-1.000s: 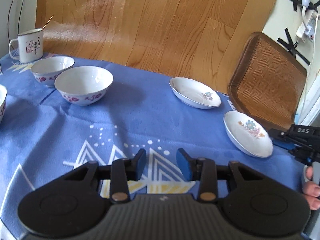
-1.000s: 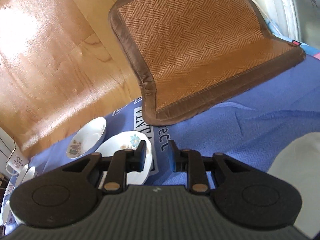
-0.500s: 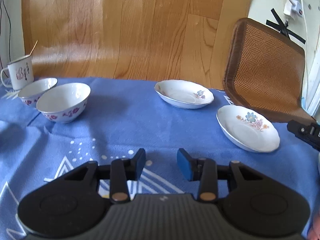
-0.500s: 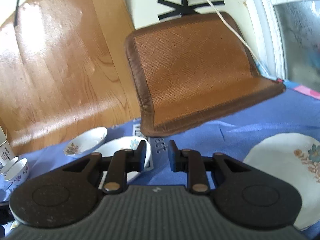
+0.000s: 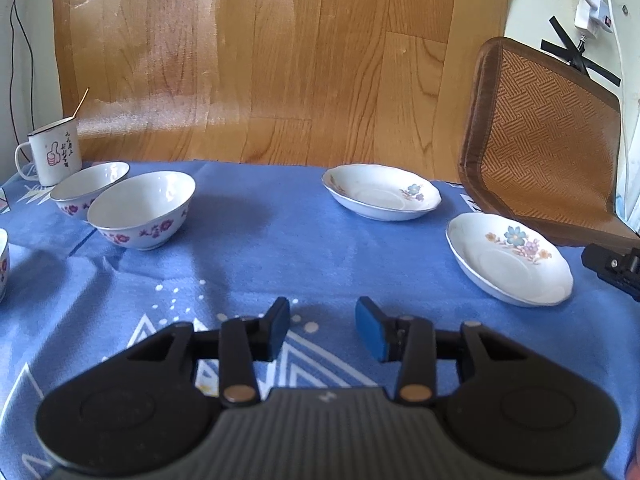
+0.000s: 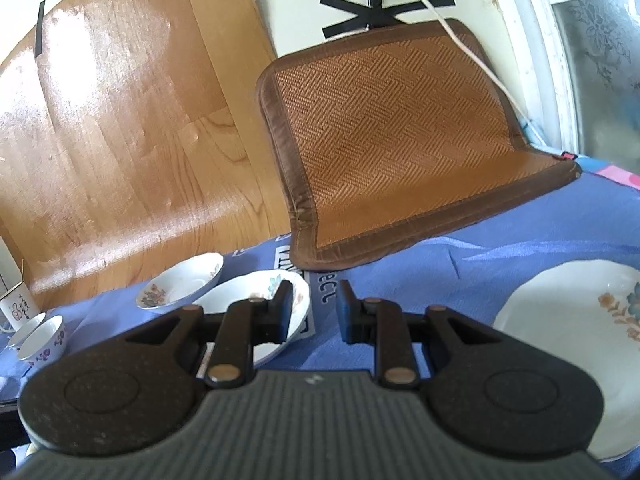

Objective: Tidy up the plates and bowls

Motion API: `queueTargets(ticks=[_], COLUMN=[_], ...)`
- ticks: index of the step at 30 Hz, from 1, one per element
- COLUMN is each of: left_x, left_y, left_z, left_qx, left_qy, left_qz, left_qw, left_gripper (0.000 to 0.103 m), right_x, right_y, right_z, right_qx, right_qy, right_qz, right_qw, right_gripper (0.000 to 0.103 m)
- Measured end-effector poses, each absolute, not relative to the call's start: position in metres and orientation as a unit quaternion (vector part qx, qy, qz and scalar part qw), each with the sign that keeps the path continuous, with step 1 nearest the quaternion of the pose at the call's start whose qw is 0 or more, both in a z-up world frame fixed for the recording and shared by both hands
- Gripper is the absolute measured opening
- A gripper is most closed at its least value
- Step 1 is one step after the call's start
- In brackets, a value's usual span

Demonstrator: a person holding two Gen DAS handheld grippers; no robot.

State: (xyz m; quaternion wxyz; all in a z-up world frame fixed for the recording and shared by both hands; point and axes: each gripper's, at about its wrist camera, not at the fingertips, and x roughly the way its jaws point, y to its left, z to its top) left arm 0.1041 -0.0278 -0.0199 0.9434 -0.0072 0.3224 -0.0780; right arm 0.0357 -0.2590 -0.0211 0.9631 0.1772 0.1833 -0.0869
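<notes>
In the left wrist view, two white flowered bowls (image 5: 142,210) (image 5: 90,190) stand at the left on the blue cloth, and the rim of a third (image 5: 2,264) shows at the left edge. Two shallow flowered plates (image 5: 382,192) (image 5: 508,258) lie at the right. My left gripper (image 5: 322,328) hovers over the cloth, jaws opening, nothing between them. My right gripper (image 6: 314,312) is open and empty, its left finger in front of the nearer small plate (image 6: 248,292); the other small plate (image 6: 180,286) lies behind. A larger plate (image 6: 572,320) lies to its right.
An enamel mug (image 5: 50,152) with a stick in it stands at the back left. A woven brown mat (image 5: 540,144) leans on the wall at the back right. A wood-patterned panel backs the table. The right gripper's tip (image 5: 612,266) shows beside the nearer plate.
Both views have rolled level and swung. The left view now centres between bowls and plates, its jaws slightly wider. The large plate has come into the right view.
</notes>
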Motion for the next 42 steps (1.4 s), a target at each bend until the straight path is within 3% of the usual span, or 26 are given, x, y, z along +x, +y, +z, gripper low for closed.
queueTargets(ticks=[31, 34, 35, 36, 42], left_x=[0.099, 0.099, 0.099, 0.099, 0.102], left_y=[-0.028, -0.026, -0.026, -0.025, -0.020], left_z=[-0.019, -0.019, -0.019, -0.019, -0.021], left_qx=[0.000, -0.002, -0.004, -0.005, -0.018], left_qy=[0.308, 0.307, 0.308, 0.309, 0.318], left_qz=[-0.072, -0.074, -0.074, -0.074, -0.072], left_qw=[0.949, 0.949, 0.949, 0.948, 0.945], left_gripper=[0.048, 0.048, 0.048, 0.048, 0.049], right_x=[0.055, 0.056, 0.055, 0.055, 0.048], right_y=[-0.261, -0.262, -0.260, -0.257, -0.259], right_z=[-0.024, -0.024, -0.024, -0.023, -0.020], right_qx=[0.186, 0.190, 0.186, 0.178, 0.182], right_qy=[0.252, 0.253, 0.251, 0.250, 0.235], right_qz=[-0.070, -0.062, -0.052, -0.047, -0.028], right_qw=[0.947, 0.947, 0.948, 0.951, 0.954], right_gripper=[0.035, 0.029, 0.018, 0.015, 0.015])
